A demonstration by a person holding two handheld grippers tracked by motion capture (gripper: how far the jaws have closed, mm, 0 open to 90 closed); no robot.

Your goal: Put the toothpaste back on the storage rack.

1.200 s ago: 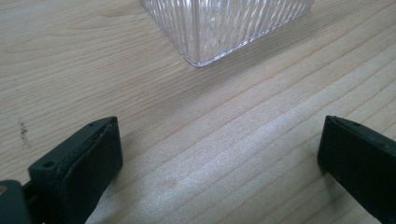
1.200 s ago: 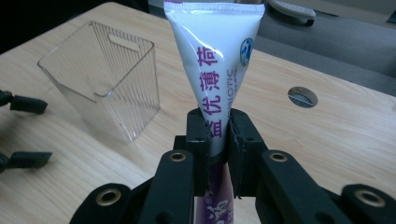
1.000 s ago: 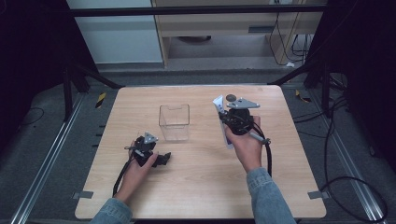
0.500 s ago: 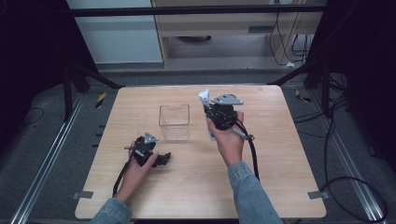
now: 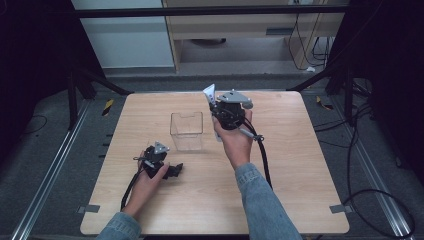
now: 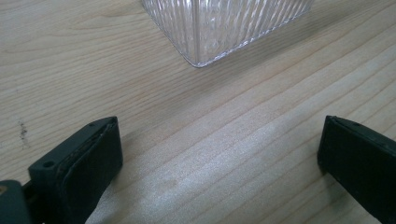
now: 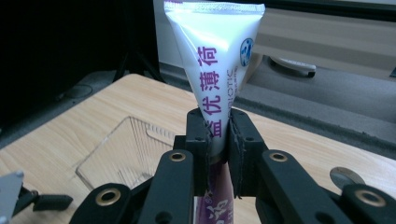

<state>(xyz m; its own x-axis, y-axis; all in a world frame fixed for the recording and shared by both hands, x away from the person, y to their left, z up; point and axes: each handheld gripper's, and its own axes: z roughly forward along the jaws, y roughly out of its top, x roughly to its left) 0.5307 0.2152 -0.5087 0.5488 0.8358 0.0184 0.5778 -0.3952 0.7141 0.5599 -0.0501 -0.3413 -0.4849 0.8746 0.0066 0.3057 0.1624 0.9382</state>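
left gripper (image 5: 175, 170) rests low on the table (image 5: 300, 190) w/ jaws spread, nothing btwn them. right gripper (image 5: 216, 107), pinching a white tube (image 5: 209, 92), has swung in from 2 o'clock to just right of the clear box (image 5: 186, 131) at 12, so a drop-in looks likely. right gripper view shows purple print on the tube, crimped end up; left gripper view shows the box's ribbed corner.

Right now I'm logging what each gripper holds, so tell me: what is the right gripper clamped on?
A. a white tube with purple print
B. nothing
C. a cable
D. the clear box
A: in the right gripper view the right gripper pinches the white tube, crimped end up.
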